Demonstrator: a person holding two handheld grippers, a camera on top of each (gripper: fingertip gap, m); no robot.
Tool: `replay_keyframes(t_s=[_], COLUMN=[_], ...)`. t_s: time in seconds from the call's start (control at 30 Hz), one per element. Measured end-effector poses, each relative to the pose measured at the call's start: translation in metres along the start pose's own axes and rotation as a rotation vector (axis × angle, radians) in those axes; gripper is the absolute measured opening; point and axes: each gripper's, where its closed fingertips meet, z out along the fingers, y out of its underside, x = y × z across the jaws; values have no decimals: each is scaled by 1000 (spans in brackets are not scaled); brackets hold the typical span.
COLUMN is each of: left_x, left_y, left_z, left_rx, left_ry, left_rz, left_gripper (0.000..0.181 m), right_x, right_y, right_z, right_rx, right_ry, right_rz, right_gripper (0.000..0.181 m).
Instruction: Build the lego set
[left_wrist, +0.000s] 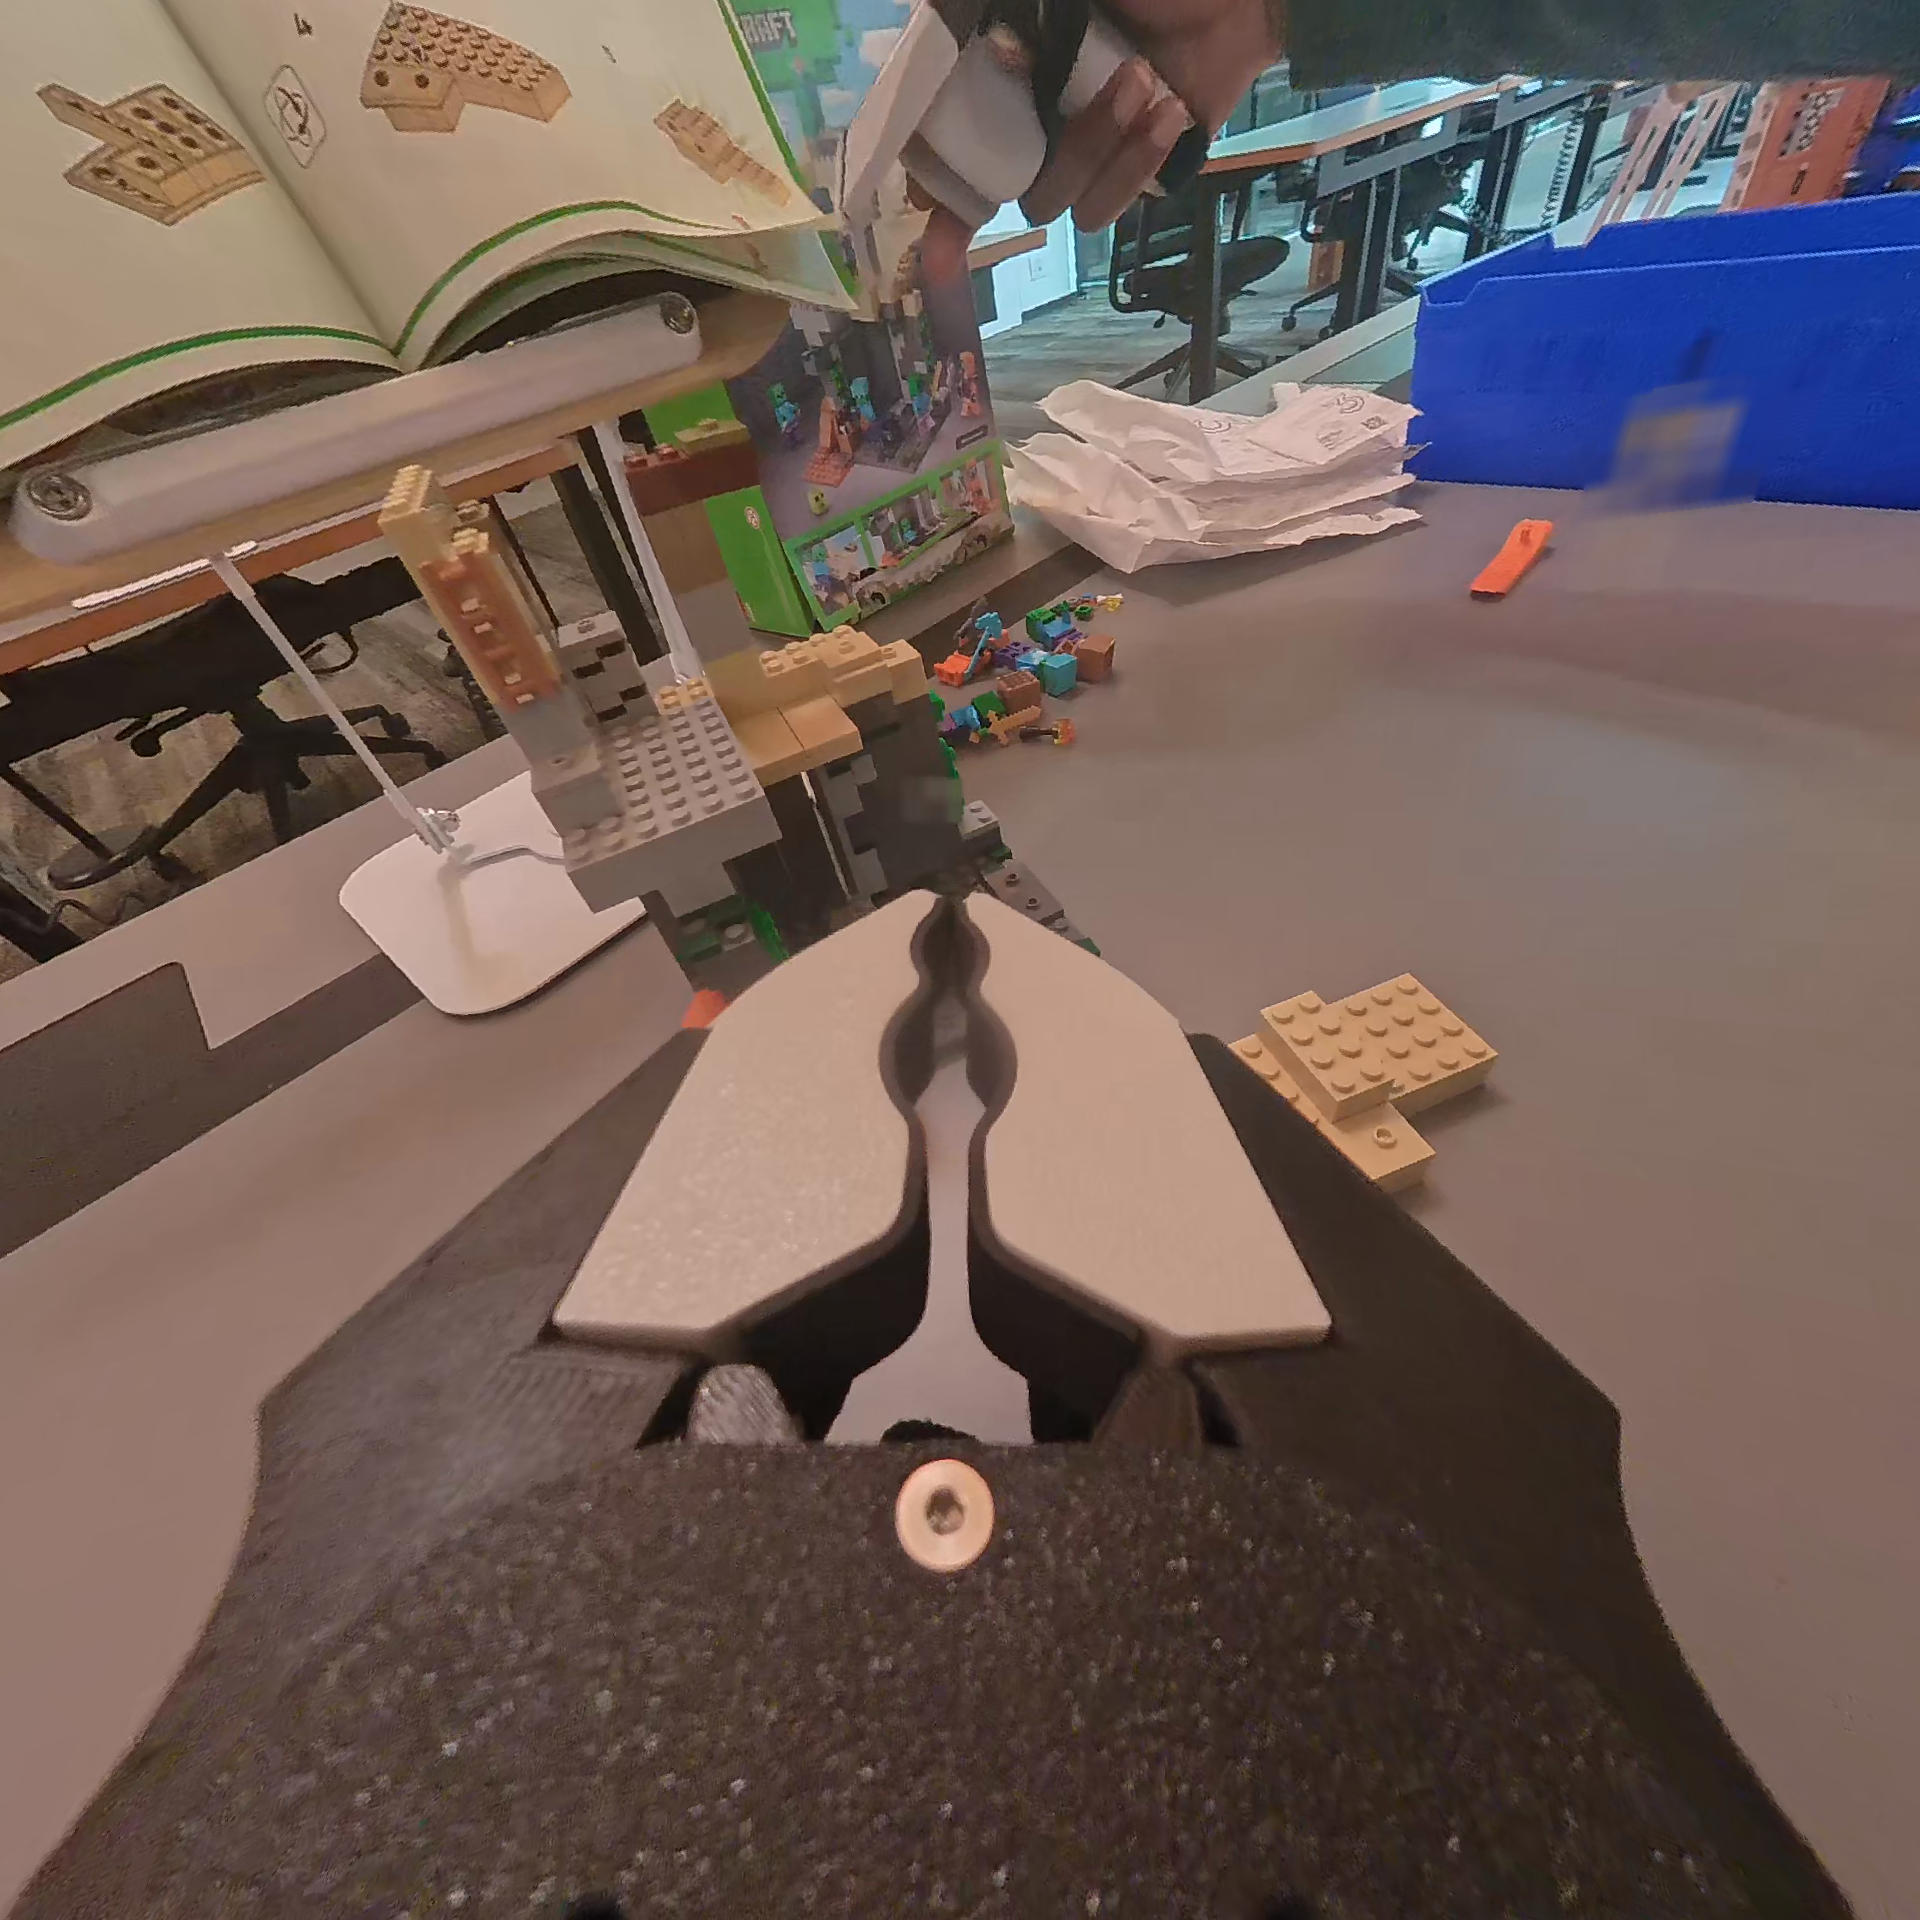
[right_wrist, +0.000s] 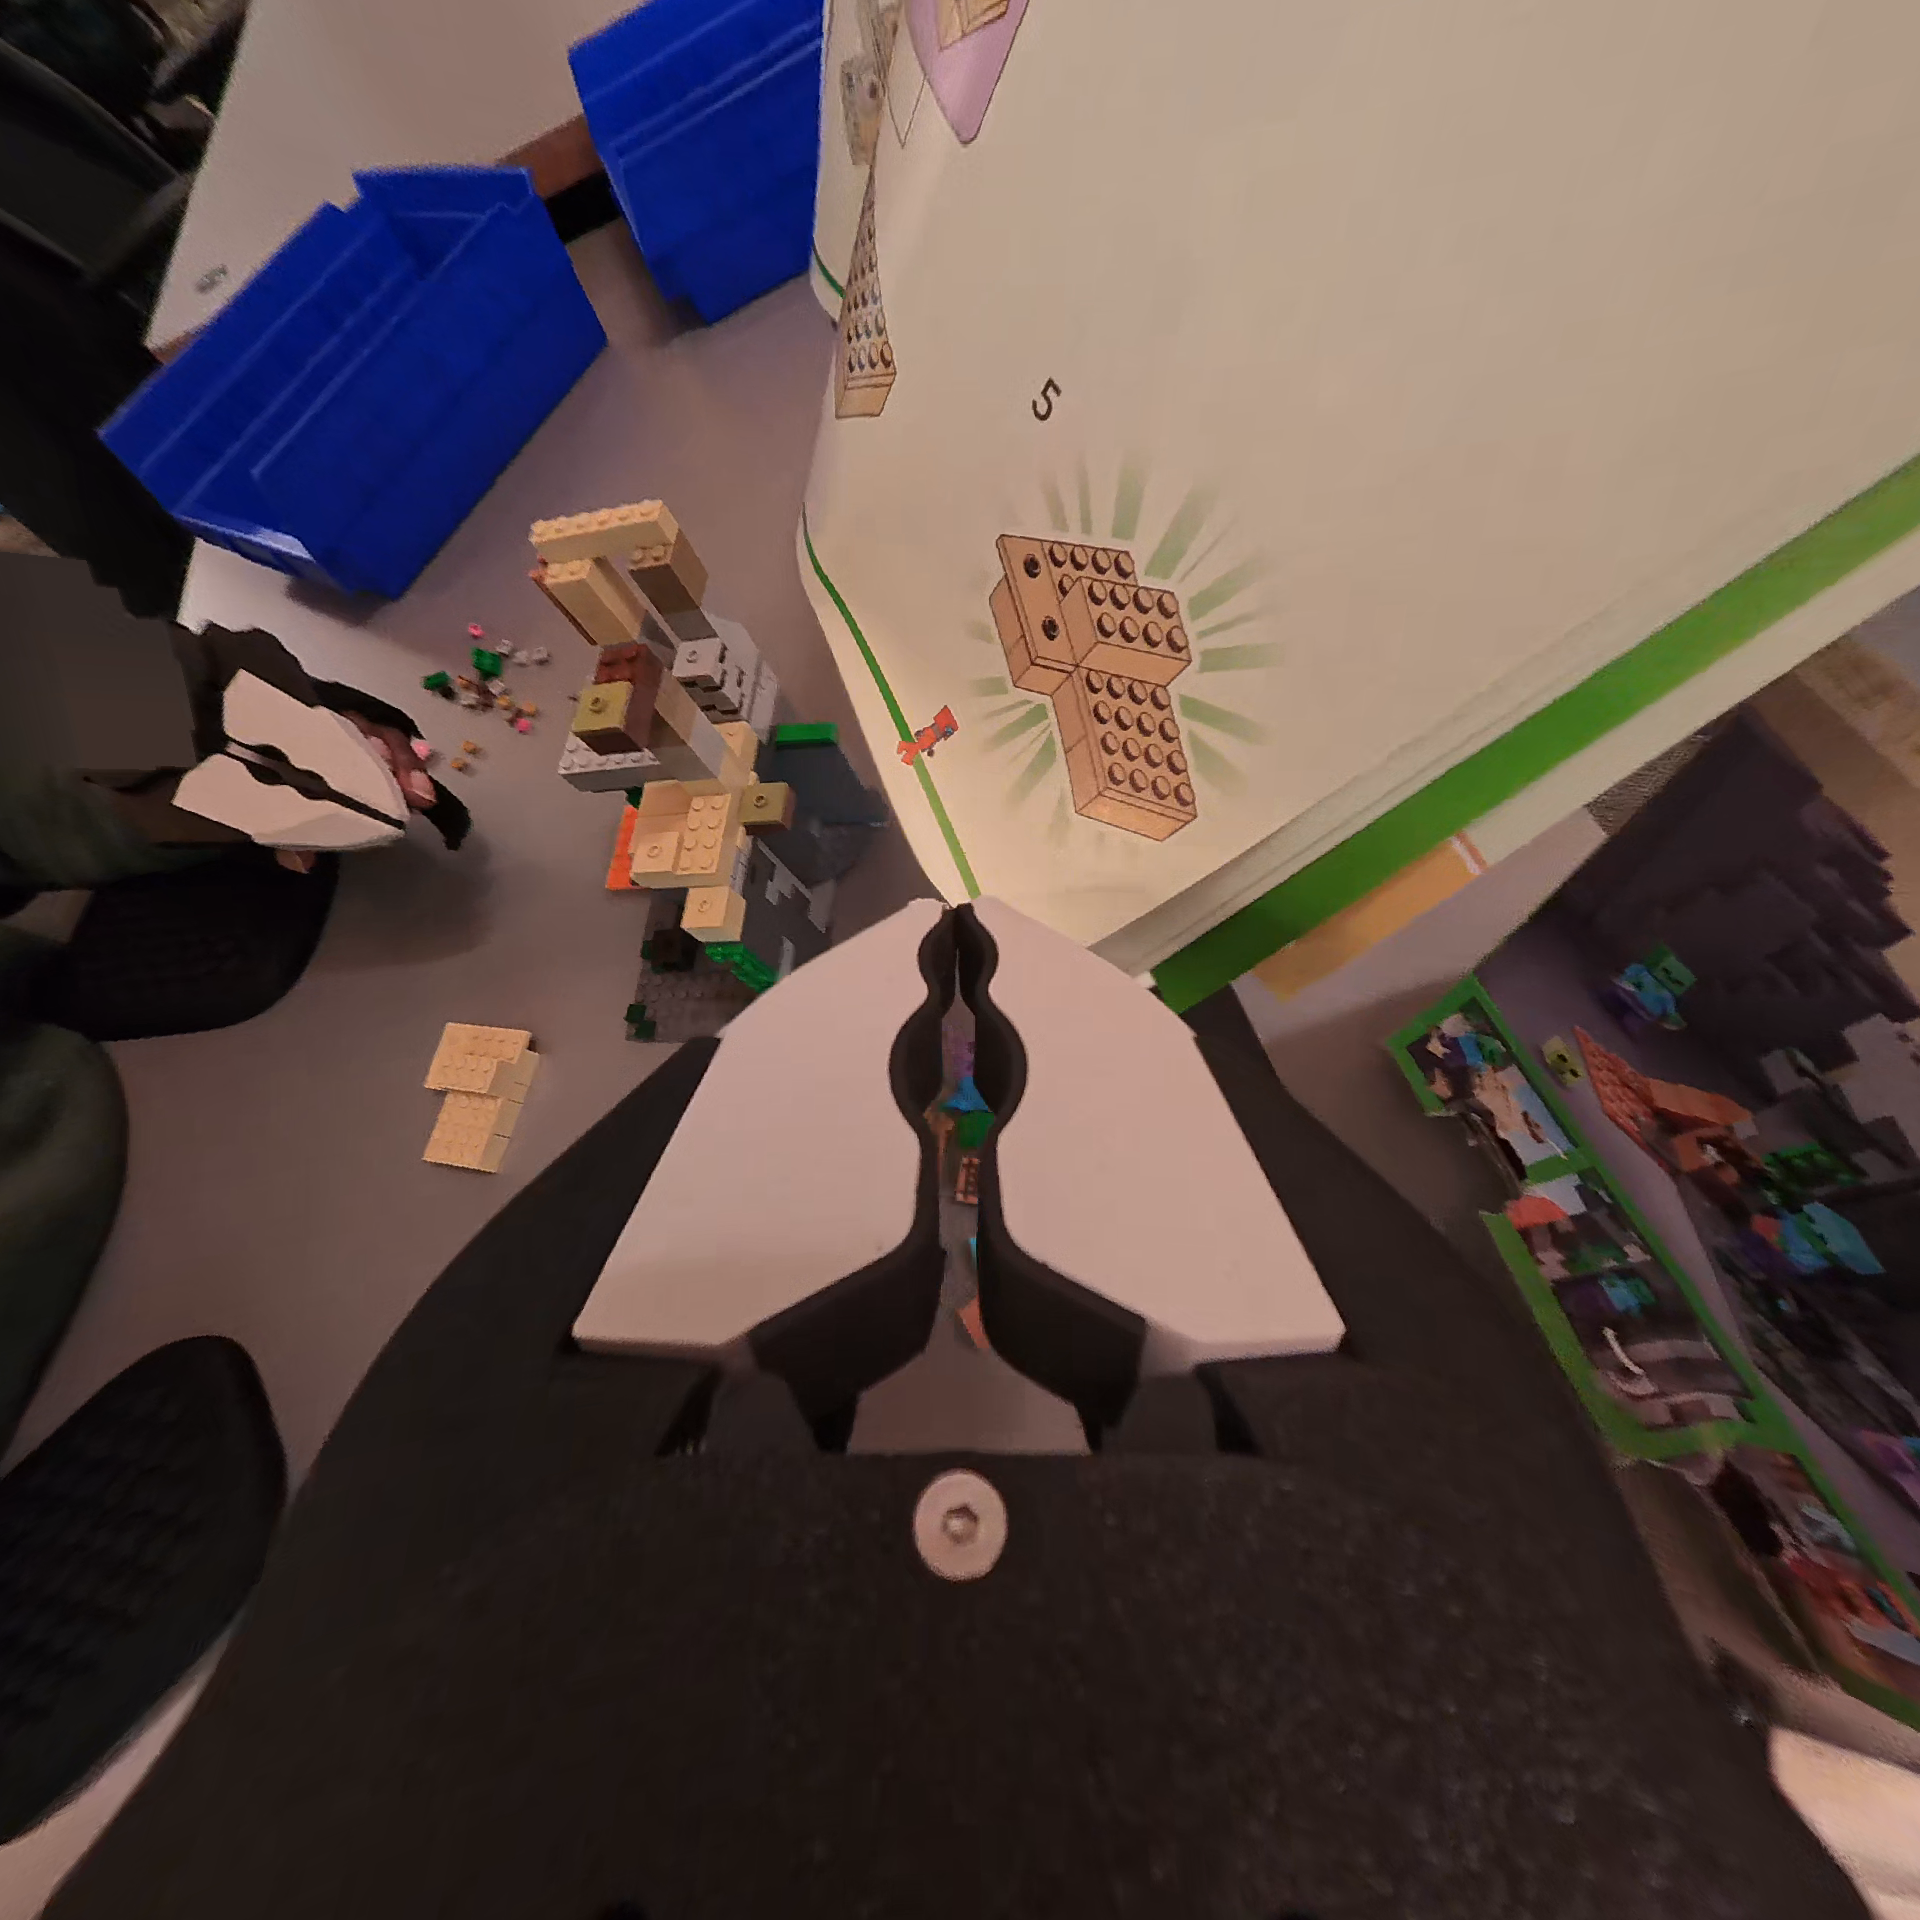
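The left tongs (left_wrist: 948, 914) were clenched, tips together, with nothing between them, low above the grey table (left_wrist: 1455, 831) and aimed at the foot of the partly built grey-and-tan brick model (left_wrist: 727, 769). The right tongs (right_wrist: 958, 914) were likewise clenched and empty, held high beside the open cream instruction booklet (right_wrist: 1403, 436).

The model stood upright on the table, one tan-and-orange column (left_wrist: 468, 592) leaning at its top.

One flat tan stepped plate assembly (left_wrist: 1361, 1070) lay just right of the left tongs; in the right wrist view its long axis ran toward the camera.

Two blue plastic bins (right_wrist: 353, 384) stood beyond the model. One green printed set box (left_wrist: 883, 457), one loose pile of small coloured pieces (left_wrist: 1029, 675) and one orange flat tool (left_wrist: 1512, 558) were counted.
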Motion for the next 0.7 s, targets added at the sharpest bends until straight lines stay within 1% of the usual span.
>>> replay_keyframes(t_s=[0.07, 0.2, 0.27, 0.33, 0.4, 0.53, 0.6, 0.7], left_x=[0, 1, -1, -6, -14, -27, -32, -41], left_y=[0, -2, -4, -7, -14, -44, -68, -110], left_z=[0, -1, -2, -2, -3, 3, 12, 32], left_rx=[0, 6, 13, 11, 9, 31, 47, 81], left_ry=[2, 1, -9, -38, -81, -138, -148, -183], left_rz=[2, 8, 18, 50, 95, 201, 256, 361], left_gripper=[0, 0, 0, 0, 0, 10, 15, 18], right_x=[-2, -1, -3, -11, -27, -62, -77, -93], right_y=[-3, -6, -12, -22, -36, -55, -62, -73], right_z=[-1, -6, -10, -15, -19, -17, -13, -6], right_rx=[21, 33, 52, 77, 124, 173, 192, 205], right_ry=[-23, 32, 104, 213, 310, 440, 472, 510], right_rz=[28, -21, -100, -238, -375, -566, -624, -693], right_gripper=[0, 0, 0, 0, 0, 0, 0, 0])
